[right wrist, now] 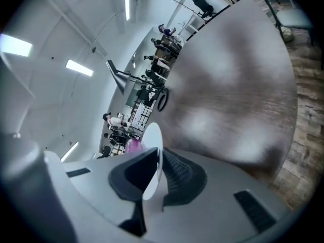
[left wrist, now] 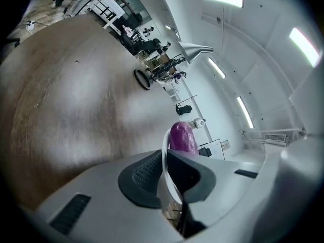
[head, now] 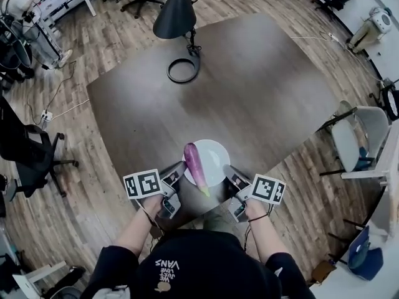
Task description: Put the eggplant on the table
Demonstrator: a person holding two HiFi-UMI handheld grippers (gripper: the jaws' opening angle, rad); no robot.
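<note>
A purple eggplant (head: 195, 165) with a green stem end lies lengthwise on a white plate (head: 215, 154), held over the near edge of the dark brown table (head: 249, 86). My left gripper (head: 175, 176) is shut on the plate's left rim, and my right gripper (head: 232, 179) is shut on its right rim. In the left gripper view the plate's rim (left wrist: 165, 151) stands between the pads with the eggplant (left wrist: 182, 138) behind it. In the right gripper view the plate (right wrist: 154, 158) is clamped edge-on, a bit of the eggplant (right wrist: 134, 146) showing beyond.
A black desk lamp (head: 177, 17) with a ring base (head: 182, 69) stands at the table's far side. Office chairs (head: 34, 154) stand to the left, a white chair (head: 358, 136) to the right, on wood flooring.
</note>
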